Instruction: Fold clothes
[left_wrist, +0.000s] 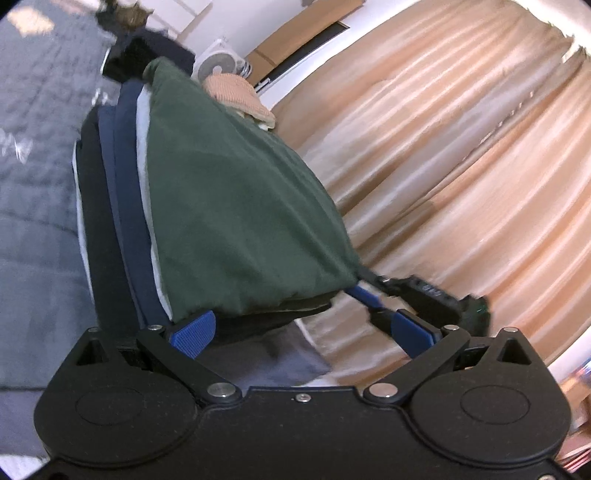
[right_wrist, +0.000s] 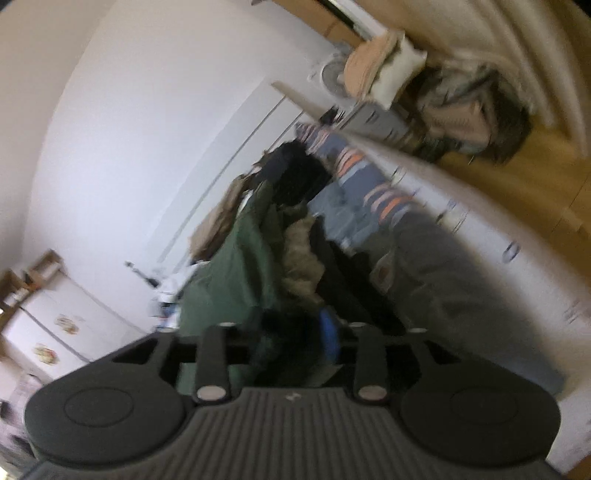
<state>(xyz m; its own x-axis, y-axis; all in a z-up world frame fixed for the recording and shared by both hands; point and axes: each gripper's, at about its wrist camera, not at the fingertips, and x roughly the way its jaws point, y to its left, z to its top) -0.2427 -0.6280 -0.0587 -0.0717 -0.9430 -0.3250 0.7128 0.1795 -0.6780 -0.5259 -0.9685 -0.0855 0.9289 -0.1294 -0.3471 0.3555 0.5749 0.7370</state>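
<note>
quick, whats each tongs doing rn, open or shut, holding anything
Left tongs: open, jaws wide apart, holding nothing; the green garment lies just ahead.
Right tongs: shut on the green garment, though the view is blurred.

peach curtains (left_wrist: 443, 147), a white fan (left_wrist: 214, 66), grey bedding (left_wrist: 33, 184) and a wooden floor (right_wrist: 517, 177).

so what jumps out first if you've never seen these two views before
In the left wrist view, a green garment fills the middle, lying on top of a stack of dark blue and black folded clothes, with peach curtains to the right. The left tool stands wide open at the stack's near edge, while the right tool meets the green corner. The right wrist view is blurred.
</note>
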